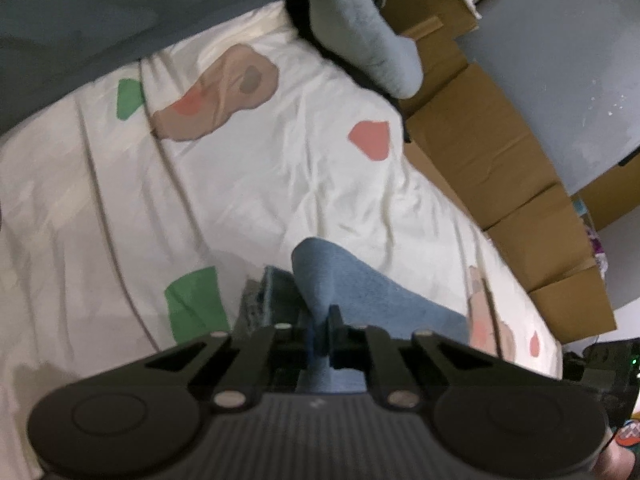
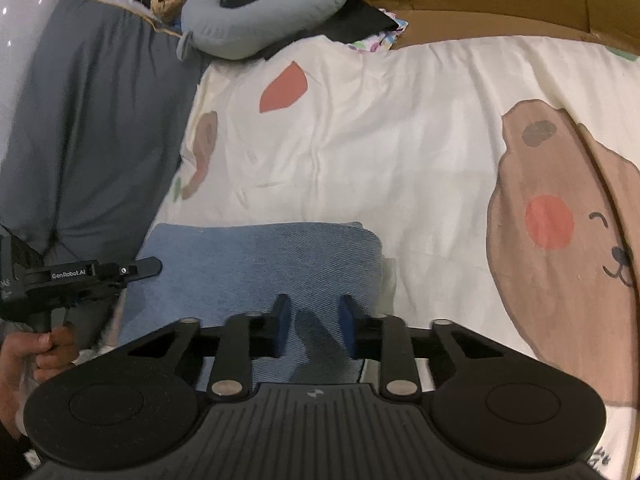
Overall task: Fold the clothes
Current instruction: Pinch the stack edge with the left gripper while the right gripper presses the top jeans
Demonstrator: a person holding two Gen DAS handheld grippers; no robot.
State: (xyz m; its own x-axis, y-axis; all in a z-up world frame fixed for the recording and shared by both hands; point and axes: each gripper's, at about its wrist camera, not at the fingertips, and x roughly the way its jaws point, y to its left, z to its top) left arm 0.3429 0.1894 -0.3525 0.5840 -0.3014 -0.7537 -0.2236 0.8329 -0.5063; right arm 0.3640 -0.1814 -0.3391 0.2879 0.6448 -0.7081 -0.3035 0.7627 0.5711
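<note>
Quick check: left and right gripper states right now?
Left gripper: shut on the blue denim garment.
Right gripper: open, straddling a raised fold, pads not pressing.

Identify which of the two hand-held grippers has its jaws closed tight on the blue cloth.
The left hand-held gripper: its jaws pinch a fold of the blue cloth. The right hand-held gripper shows a gap between its pads.

jeans (image 2: 256, 264) on bedsheet (image 2: 400, 140), pillow (image 2: 256, 12) behind
</note>
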